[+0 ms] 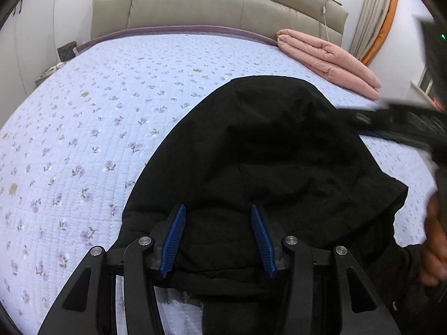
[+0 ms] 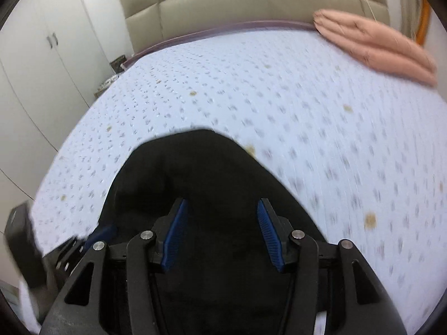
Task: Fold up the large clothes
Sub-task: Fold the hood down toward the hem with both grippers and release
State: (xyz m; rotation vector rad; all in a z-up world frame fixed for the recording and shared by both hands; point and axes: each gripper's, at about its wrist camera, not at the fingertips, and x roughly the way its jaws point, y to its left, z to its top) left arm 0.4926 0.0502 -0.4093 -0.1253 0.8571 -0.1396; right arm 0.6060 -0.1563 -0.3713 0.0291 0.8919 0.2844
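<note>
Both grippers [image 1: 218, 240] [image 2: 223, 234] gape over rumpled black garment [image 1: 273, 153] on quilted floral bedspread [image 1: 97, 117]

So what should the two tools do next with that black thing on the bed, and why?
Probably close the left tool on the near edge of the black garment, my best guess. Both tools are open and grip nothing; the cloth lies between the left tool's blue fingers. The right tool hovers open over the same garment, blurred. A fold needs a held edge first.
</note>
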